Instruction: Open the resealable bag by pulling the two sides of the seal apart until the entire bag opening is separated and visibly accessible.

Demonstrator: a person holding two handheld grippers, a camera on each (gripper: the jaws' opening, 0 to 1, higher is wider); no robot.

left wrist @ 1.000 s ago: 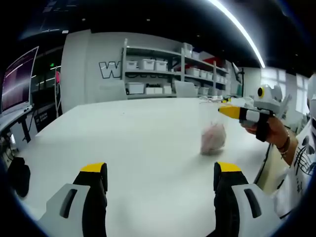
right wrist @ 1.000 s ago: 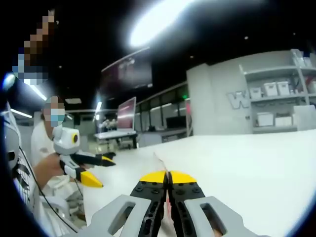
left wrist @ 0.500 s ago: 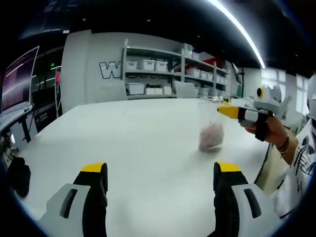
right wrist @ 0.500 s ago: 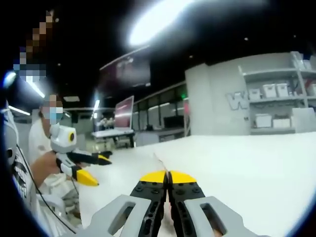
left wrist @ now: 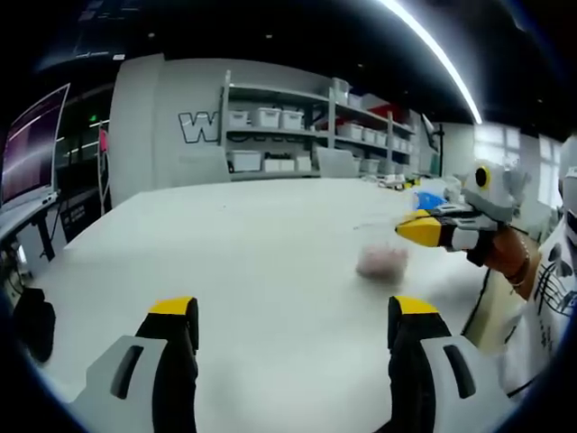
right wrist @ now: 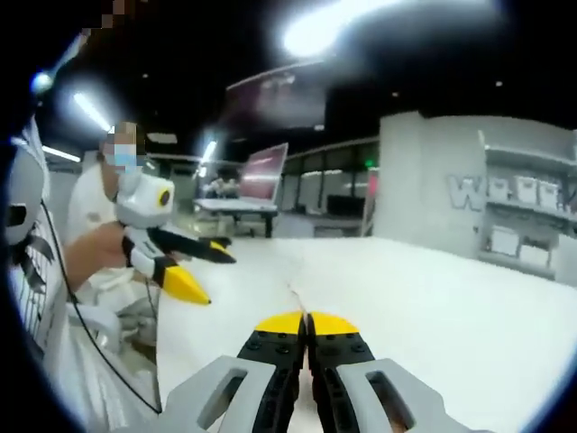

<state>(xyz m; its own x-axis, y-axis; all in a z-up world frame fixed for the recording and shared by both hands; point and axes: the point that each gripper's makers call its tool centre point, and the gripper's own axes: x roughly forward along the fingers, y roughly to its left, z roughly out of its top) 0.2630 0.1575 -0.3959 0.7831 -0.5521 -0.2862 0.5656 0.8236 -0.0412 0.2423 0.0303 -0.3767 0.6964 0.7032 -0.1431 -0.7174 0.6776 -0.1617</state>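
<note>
Holding the bag (left wrist: pixel 382 257) by one seal edge, the right gripper (left wrist: pixel 407 228) is clamped; left gripper (left wrist: pixel 293 320) gaping, empty. Unsupported, the contents' weight could tear the film free.

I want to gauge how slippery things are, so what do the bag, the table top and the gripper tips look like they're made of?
The bag looks like thin clear plastic film: the table shows through it and pinkish contents sit inside, though it is blurred. The table seems a smooth matte white laminate or painted board, with only soft reflections. The tips of the left gripper look like yellow hard plastic or rubber caps over black, ribbed-looking jaws; which one is unclear.
</note>
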